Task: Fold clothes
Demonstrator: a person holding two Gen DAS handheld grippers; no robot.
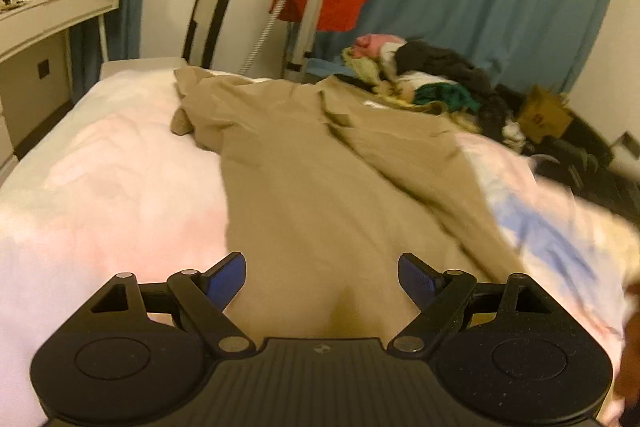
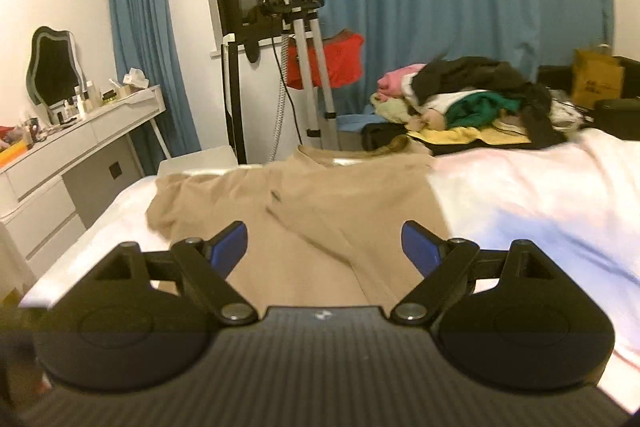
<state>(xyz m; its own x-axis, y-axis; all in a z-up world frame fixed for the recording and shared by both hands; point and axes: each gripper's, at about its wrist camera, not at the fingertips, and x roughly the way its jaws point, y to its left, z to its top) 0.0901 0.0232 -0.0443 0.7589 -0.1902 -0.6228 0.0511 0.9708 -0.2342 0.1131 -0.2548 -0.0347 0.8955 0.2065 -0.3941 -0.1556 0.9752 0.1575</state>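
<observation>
A tan shirt (image 1: 320, 163) is spread along the middle of the bed (image 1: 100, 167), its collar toward the far edge and one side folded over. The left gripper (image 1: 322, 277) and right gripper (image 2: 324, 245) are held above the shirt's near end, fingers released, nothing grasped. A heap of mixed clothes (image 2: 464, 95) is piled at the bed's far right corner.
</observation>
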